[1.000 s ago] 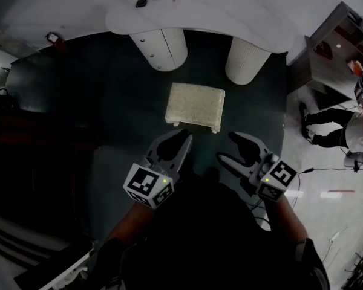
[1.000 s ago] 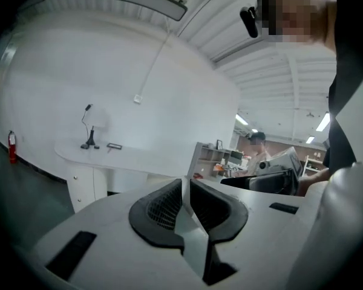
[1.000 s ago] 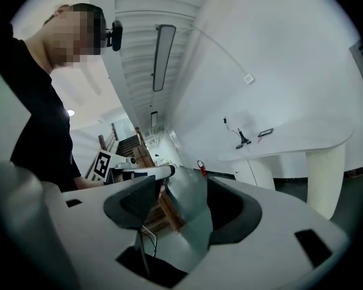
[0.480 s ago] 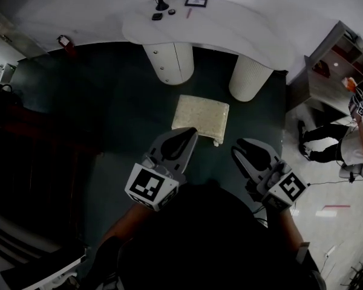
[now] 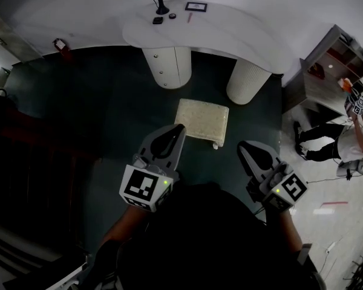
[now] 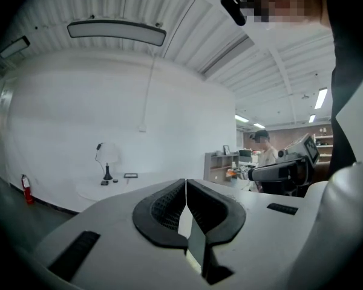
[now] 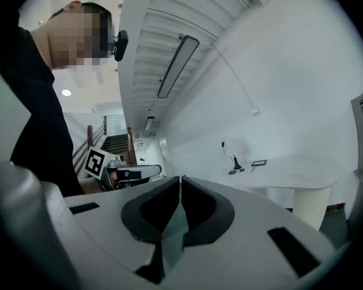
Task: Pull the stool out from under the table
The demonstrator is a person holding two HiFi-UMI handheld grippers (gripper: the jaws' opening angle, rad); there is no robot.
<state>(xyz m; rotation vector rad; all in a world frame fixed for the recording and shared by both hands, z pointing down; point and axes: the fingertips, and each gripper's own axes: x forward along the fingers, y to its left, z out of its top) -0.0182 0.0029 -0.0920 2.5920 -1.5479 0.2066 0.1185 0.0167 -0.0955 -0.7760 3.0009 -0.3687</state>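
Stool (image 5: 201, 119), with its pale cushioned top, stands on the dark carpet (image 5: 109, 113) in front of the white counter (image 5: 230, 32). It is clear of the counter's edge and near the two round pedestals, so the pull looks mostly done.

At the left, the left tool (image 5: 176, 132) hangs with its jaws pressed together and nothing between them, its tip just beside the stool's near left corner. At the right, the right tool (image 5: 243, 147) is also closed on nothing and sits near the stool's near right corner, apart from it.

The risk, as I judge it, is that neither tool has any hold. If the stool needs to come further, a closed tip nudged forward would shove it back toward the pedestals. A one-sided hook could swing it round or catch a leg on the carpet and tip it. A person (image 5: 351, 132) stands at the far right, well apart.
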